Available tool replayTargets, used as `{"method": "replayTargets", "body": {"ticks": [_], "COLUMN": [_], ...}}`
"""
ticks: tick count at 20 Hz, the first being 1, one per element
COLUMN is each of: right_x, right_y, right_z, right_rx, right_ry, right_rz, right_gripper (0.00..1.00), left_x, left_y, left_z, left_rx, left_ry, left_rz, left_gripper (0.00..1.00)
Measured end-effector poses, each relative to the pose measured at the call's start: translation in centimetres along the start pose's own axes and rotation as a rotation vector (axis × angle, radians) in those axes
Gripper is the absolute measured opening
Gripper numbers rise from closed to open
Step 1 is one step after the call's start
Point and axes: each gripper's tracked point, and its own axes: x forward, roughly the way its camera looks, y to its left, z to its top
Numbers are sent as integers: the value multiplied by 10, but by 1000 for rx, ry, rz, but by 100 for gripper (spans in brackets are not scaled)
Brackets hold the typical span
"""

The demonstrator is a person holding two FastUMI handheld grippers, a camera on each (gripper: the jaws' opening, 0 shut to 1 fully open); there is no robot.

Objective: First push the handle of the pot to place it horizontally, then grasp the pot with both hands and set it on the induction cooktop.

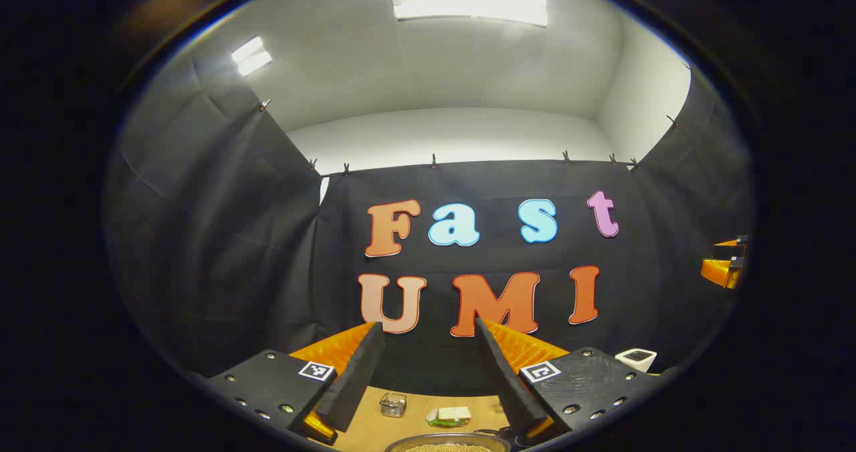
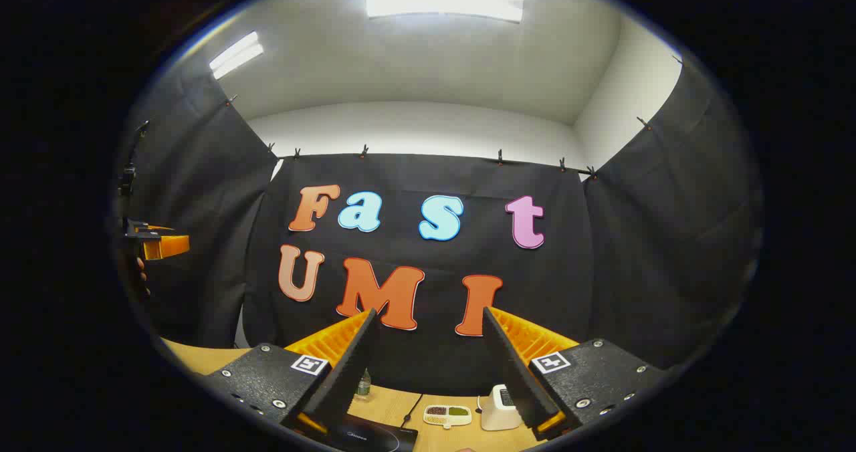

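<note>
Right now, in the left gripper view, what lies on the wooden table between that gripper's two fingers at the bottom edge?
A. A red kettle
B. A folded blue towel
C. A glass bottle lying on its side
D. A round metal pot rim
D: the curved rim of the round metal pot shows at the bottom edge on the wooden table, below the open left gripper, whose jaws stand apart and touch nothing.

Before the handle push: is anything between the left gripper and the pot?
Nothing visible is. The left gripper hangs open above the table, and the pot shows just below its fingers at the view's bottom edge, with only bare air between them.
</note>
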Motion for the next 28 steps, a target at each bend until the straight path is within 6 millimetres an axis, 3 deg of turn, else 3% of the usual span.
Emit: {"method": "replayTargets", "body": {"ticks": [5,9,12,20,25,28], "right_x": [-3,1,1,2,6,6], "right_y": [0,5,7,11,14,24], "right_z": [-3,-13,-10,-13,-24,-39], "right_rx": [20,14,22,0,4,11], "right_ry": [-3,15,3,-21,-8,15], "right_rz": [9,23,33,37,38,57], "right_gripper": [95,95,95,95,95,95], "left_x": [-2,-2,-1,-3,0,-3], "left_y": [-23,-10,3,22,22,19], "left_z": [6,6,13,9,-17,-58], "left_rx": [-27,-52,-54,-27,-2,13], "left_ry": [-9,-15,-56,-92,-19,96], "left_rz": [-67,-53,-23,38,15,-2], "left_gripper": [85,86,85,86,85,85]}}
